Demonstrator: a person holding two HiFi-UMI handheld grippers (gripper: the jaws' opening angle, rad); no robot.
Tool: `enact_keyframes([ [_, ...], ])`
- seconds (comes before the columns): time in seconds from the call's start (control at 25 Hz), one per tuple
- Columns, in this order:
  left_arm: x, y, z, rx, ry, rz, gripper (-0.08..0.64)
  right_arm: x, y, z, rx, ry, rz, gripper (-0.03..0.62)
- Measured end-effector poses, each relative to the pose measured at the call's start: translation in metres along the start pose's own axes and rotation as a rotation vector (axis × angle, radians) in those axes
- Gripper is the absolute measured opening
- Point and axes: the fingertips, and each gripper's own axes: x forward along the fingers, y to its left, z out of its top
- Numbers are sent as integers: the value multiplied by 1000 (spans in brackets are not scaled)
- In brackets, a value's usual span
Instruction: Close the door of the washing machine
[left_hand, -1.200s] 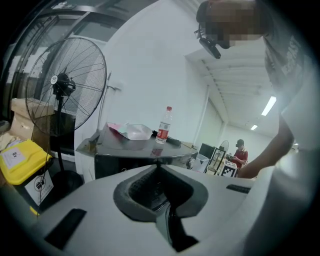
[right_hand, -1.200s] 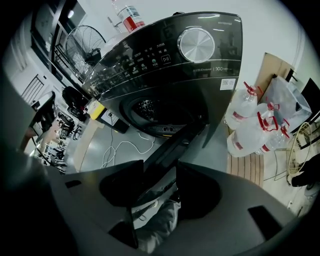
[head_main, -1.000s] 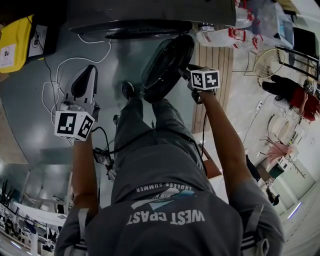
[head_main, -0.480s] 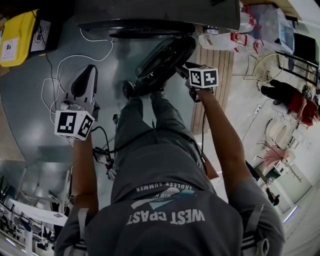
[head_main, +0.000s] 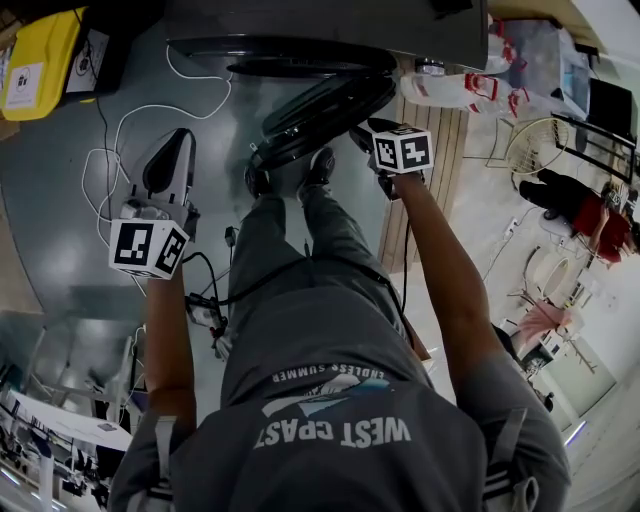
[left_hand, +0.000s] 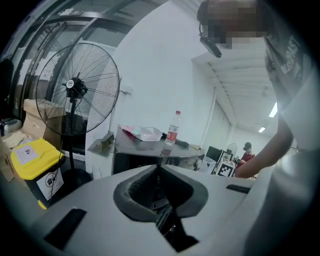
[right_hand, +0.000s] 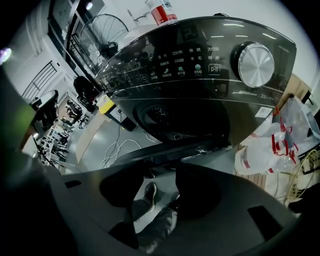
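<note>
Dark round glass door (head_main: 320, 118) stands ajar at upper centre, beneath the black washing machine (head_main: 300, 30). Right tool (head_main: 367, 132) is beside the door's rim, released, its jaws just narrowing with nothing between them. Left tool (head_main: 180, 142), centre left, is clenched and empty.

Both arms reach forward, the left tongs (head_main: 178, 145) shut and nearly level, the right tongs (head_main: 368, 133) pointing steeply down, empty jaws wide but just narrowed slightly.

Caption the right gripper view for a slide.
Washing machine with door part open, dial at upper right, plastic bags beside it.
</note>
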Motion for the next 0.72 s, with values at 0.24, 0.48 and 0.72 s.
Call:
enact_keyframes([
  [0.24,-8,5,-2,-6,-3,21,32,8,2,14,-53,-5,-31,186],
  [0.48,-14,14,-4,-17,-2,44,32,14,2,36,-63,-16,-63,175],
  [0.72,-18,21,-7,-28,0,65,32,22,-5,54,-65,-30,-104,158],
])
